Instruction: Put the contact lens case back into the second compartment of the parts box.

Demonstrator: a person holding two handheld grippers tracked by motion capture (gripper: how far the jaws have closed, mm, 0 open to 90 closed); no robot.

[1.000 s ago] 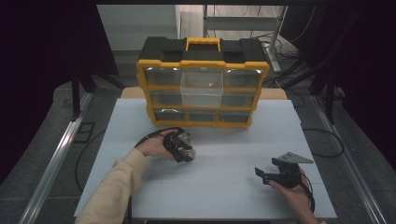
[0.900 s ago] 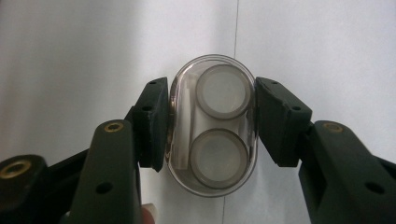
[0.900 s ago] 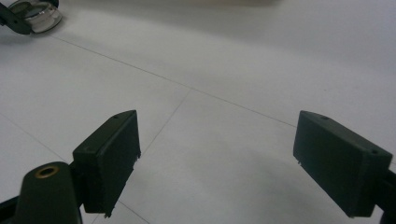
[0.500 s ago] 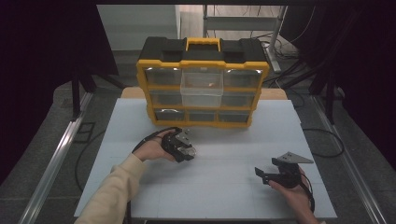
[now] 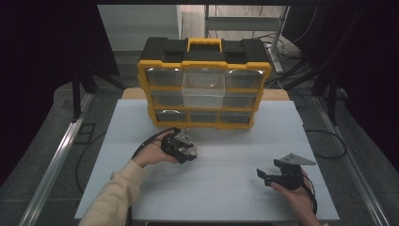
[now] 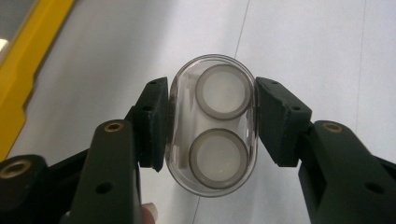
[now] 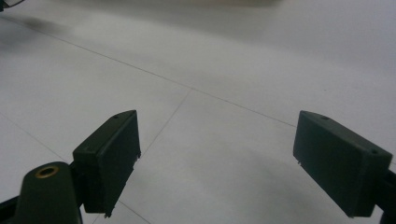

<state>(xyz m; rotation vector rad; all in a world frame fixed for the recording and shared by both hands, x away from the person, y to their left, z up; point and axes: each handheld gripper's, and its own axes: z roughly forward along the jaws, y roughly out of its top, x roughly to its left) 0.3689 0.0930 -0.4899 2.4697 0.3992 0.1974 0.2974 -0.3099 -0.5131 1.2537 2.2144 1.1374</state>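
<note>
Left gripper [image 6: 211, 128] pinches clear oval case [image 6: 212, 125] by long sides, above white table [image 5: 226, 141], near yellow organizer [image 5: 204, 89]. Case light, rigid, slippery (likely); keep flank grip. Right gripper [image 7: 217, 163] spread, empty.

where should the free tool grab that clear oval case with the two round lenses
By its two long flat sides, as the left tool already does. The clear oval plastic case is narrow there, so the pads seat squarely; the rounded ends would likely slip.
</note>
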